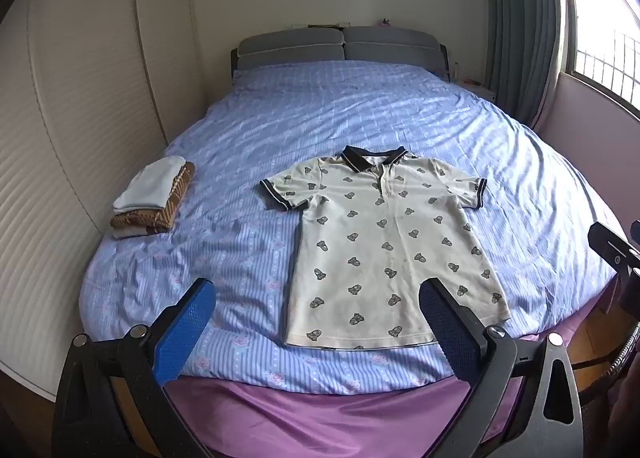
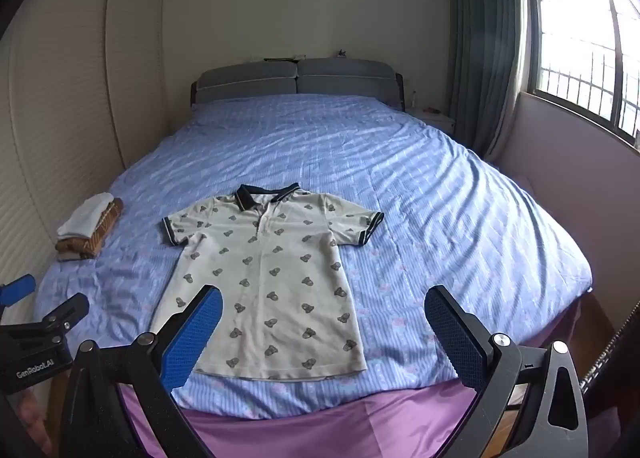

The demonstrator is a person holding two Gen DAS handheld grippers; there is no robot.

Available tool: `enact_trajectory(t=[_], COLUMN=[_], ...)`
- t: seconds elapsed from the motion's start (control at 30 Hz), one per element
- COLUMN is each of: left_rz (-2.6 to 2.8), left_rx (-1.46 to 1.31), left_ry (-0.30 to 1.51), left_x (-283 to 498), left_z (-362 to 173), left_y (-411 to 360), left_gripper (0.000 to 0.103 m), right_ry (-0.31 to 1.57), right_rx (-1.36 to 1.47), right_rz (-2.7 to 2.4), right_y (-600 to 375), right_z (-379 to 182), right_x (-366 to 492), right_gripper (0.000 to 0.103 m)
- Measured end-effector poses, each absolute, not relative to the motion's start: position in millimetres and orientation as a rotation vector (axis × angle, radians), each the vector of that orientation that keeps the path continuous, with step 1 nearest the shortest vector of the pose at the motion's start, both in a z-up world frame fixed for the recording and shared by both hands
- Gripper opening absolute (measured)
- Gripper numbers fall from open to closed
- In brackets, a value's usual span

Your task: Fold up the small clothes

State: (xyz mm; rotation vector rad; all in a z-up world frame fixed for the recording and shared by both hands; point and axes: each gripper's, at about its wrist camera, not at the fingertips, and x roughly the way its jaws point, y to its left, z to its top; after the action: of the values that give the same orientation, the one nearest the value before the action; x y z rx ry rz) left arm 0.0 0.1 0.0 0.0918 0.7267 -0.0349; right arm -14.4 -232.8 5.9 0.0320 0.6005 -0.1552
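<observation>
Lying flat and face up on the blue striped bedspread [image 1: 360, 106], near the foot of the bed, a cream polo shirt [image 1: 384, 250] with a dark collar has both sleeves spread out. The left gripper [image 1: 316, 322] and the right gripper [image 2: 324, 330] hover above the bed's near edge with jaws wide apart, holding nothing. A small stack of folded clothes [image 1: 154, 198] sits well to the shirt's left, near the wardrobe.

From the foot of the bed [image 1: 360, 106], we look down its length toward the headboard [image 2: 296, 80] through both wrist cameras, left view offset leftward; both share the spread polo shirt [image 1: 384, 242].
</observation>
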Motion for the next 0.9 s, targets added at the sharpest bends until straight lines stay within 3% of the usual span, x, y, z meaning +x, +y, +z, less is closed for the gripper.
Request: enact_trajectory(t=[0.9], left_rz=[-0.043], left_rx=[0.076], left_ry=[0.711], left_x=[-2.5], left_z=[3.7], left_y=[4.8], left_gripper=[0.103], right_ry=[0.592], right_rx=[0.032], right_rz=[-0.157], right_y=[-232.5], right_z=[8.5], right_x=[-18.6], right_gripper=[0.102])
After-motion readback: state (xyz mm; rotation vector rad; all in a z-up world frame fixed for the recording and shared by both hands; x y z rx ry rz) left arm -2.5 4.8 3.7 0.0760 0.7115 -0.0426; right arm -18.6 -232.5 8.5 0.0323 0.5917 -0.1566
